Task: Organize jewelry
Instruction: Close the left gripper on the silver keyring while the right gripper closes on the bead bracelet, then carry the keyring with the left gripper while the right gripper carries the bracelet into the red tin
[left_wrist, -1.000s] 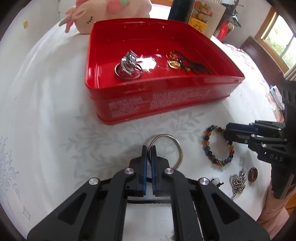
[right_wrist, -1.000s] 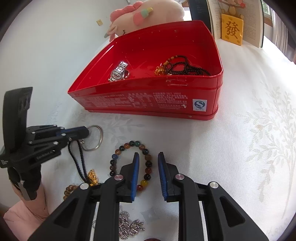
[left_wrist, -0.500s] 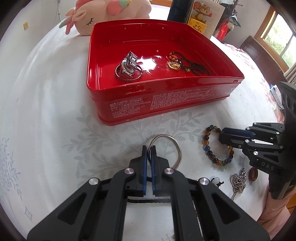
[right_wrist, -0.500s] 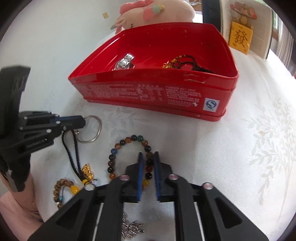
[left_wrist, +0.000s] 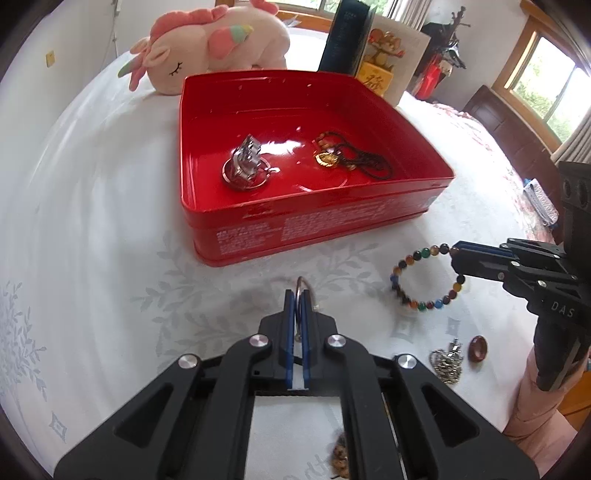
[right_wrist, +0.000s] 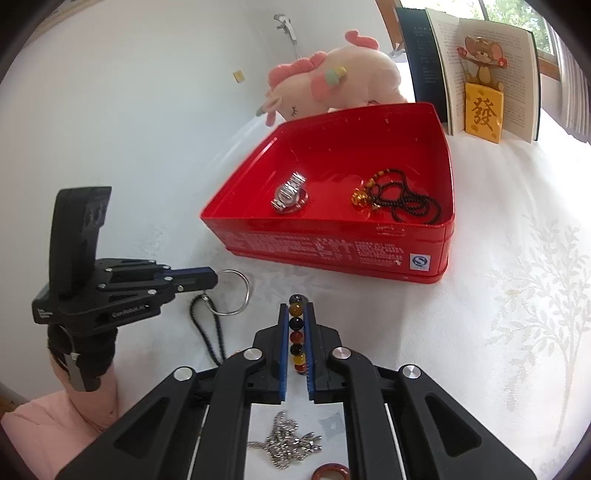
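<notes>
- Between the blue-padded fingers of the right gripper (right_wrist: 296, 314), a bracelet of multicoloured round beads (right_wrist: 296, 334) is clamped, its beads in a line down the gap; the left wrist view shows the rest of that loop (left_wrist: 424, 280) hanging from the tips, slightly blurred, above the white leaf-patterned cloth of the surface (left_wrist: 110, 229).
- The left gripper (left_wrist: 297, 299) has its fingers pressed tight on a thin silver metal ring (left_wrist: 303, 286); only the right wrist view shows the whole ring (right_wrist: 231, 291) and the dark braided cord (right_wrist: 208, 328) trailing from it down to the cloth.
- Writing on the gripper bodies: "DAS" on the right one in the left wrist view, "GenRobot.AI" on the left one in the right wrist view.
- Near the right gripper lie a heap of silver chain (right_wrist: 284, 443) and a small brown ring-shaped pendant (left_wrist: 477, 348).
- Beyond both grippers stands an open red rectangular tin (left_wrist: 207, 147) with white print along its side, too small to read; a blue-and-white square mark on its wall shows only in the right wrist view.
- Inside the tin lie a silver metal wristwatch (right_wrist: 290, 192) and a black cord necklace with a golden pendant (right_wrist: 391, 201).
- Behind the tin lie a pink plush unicorn (left_wrist: 210, 44) and an open standing book (right_wrist: 491, 70) with a cartoon mouse card bearing the character "發".
</notes>
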